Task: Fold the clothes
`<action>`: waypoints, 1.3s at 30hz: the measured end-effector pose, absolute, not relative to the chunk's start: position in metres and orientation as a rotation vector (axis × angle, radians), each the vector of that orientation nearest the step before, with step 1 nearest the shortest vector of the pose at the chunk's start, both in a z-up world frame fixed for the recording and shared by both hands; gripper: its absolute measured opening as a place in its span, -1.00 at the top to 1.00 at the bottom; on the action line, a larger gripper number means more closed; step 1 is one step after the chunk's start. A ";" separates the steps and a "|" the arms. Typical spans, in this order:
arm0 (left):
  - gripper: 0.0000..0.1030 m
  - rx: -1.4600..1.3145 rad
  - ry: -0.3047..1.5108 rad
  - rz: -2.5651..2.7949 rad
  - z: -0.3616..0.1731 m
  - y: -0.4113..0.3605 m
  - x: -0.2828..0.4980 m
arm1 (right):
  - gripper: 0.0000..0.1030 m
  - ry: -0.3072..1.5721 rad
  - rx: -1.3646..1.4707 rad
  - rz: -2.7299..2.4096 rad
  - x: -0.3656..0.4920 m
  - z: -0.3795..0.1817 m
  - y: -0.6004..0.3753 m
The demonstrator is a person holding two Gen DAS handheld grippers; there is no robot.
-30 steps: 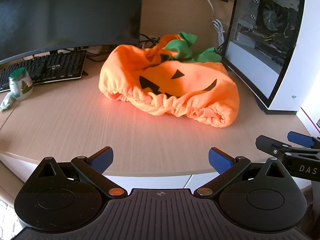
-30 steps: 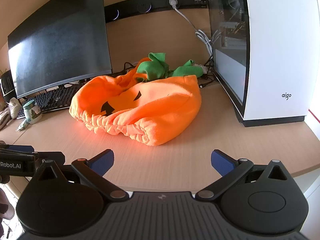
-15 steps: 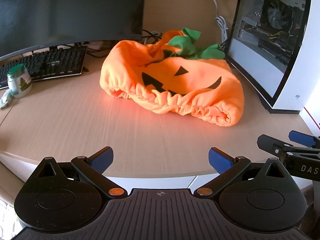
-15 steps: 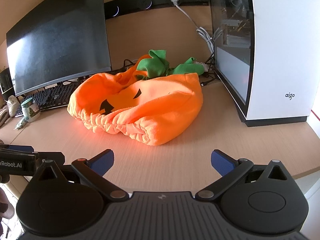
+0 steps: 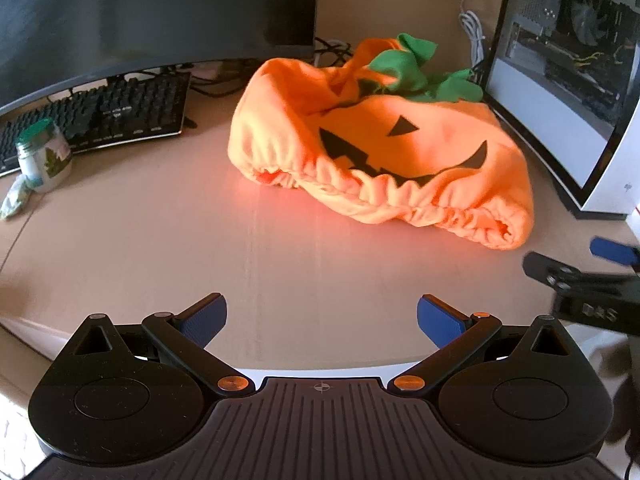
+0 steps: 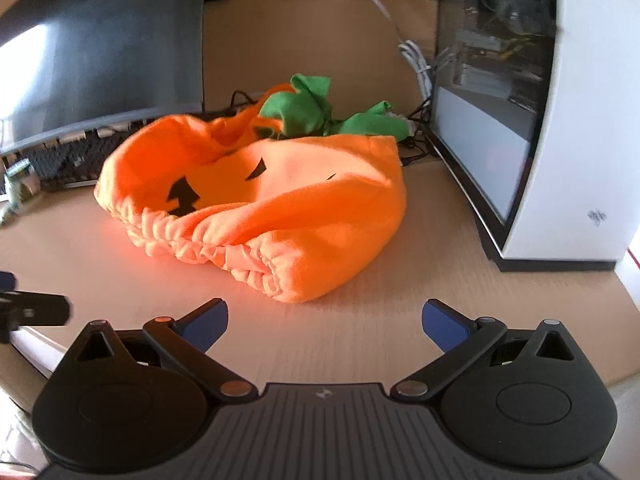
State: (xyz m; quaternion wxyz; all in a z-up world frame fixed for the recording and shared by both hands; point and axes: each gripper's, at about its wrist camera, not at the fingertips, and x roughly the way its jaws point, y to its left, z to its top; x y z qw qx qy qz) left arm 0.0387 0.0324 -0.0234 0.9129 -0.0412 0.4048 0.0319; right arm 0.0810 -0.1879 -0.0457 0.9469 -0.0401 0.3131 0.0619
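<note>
While both my left gripper [image 5: 321, 314] and right gripper [image 6: 325, 317] hover spread and empty, the pumpkin costume [image 5: 384, 152] lies bunched on the surface [image 5: 160, 240]. Risk: pinching only the top layer of the elastic hem [image 6: 224, 248] (it's doubled), dragging it toward the cables [image 6: 416, 68].

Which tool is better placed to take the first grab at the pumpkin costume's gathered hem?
Probably the right tool. It is open, and the pumpkin costume's gathered hem lies just ahead of it. The left tool, also open, has more bare desk before the hem.

Pale wooden desk [image 5: 280, 248], orange pumpkin costume [image 5: 400, 152] mid-desk, keyboard [image 5: 120, 116], jar [image 5: 44, 156], monitor [image 5: 140, 16], PC case [image 5: 600, 120] right
</note>
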 end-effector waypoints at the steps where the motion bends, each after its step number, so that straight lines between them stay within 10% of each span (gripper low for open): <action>1: -1.00 -0.080 0.835 0.066 -0.023 0.036 0.040 | -1.00 0.635 -0.110 0.127 0.087 -0.048 -0.182; 39: -1.00 0.113 0.752 0.070 -0.016 0.100 0.186 | -1.00 0.606 -0.367 -0.051 0.116 -0.038 -0.134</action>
